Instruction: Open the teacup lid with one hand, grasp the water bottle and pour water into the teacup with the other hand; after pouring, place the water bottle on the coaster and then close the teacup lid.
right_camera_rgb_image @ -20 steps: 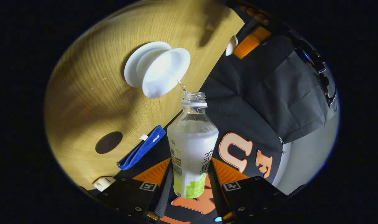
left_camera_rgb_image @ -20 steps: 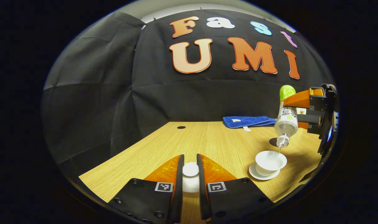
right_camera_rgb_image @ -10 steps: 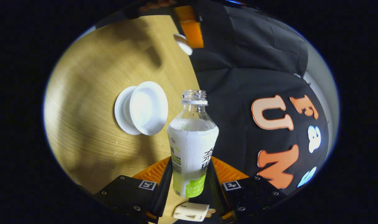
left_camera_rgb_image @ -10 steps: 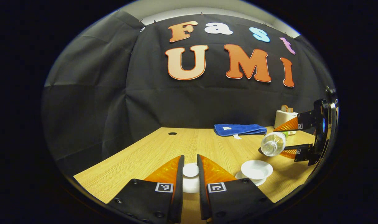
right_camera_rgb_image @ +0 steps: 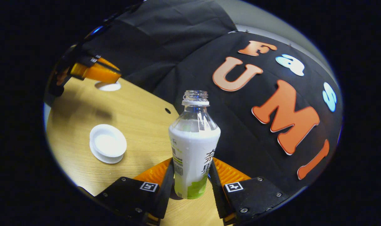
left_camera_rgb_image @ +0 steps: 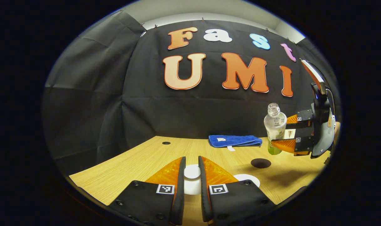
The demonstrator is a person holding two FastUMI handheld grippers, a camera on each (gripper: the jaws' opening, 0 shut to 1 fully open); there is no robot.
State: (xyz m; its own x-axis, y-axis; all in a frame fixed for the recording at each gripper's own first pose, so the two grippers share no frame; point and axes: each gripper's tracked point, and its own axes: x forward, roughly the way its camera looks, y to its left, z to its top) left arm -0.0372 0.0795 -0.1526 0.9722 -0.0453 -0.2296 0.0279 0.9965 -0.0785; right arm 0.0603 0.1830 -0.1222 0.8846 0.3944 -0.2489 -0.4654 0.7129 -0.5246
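My left gripper (left_camera_rgb_image: 191,160) is shut on the white teacup lid (left_camera_rgb_image: 192,172) and holds it above the wooden table (left_camera_rgb_image: 152,160). The lidless white teacup (right_camera_rgb_image: 108,143) stands on its saucer; in the left gripper view its rim (left_camera_rgb_image: 251,179) peeks out behind my finger. My right gripper (right_camera_rgb_image: 192,164) is shut on the capless water bottle (right_camera_rgb_image: 194,138), which stands upright. In the left gripper view the bottle (left_camera_rgb_image: 275,125) and right gripper (left_camera_rgb_image: 287,133) hang just right of and above the dark round coaster (left_camera_rgb_image: 261,163). The left gripper (right_camera_rgb_image: 105,77) with the lid (right_camera_rgb_image: 108,86) appears at upper left.
A folded blue towel (left_camera_rgb_image: 234,140) lies at the back of the table by the black cloth wall. A small cable hole (left_camera_rgb_image: 166,143) is in the tabletop at the far left. Bare wood lies between the cup and the towel.
The bottle has swung from tipped over the teacup, pouring, to upright, and moved right, away from the cup toward the coaster. My left gripper keeps holding the lid.
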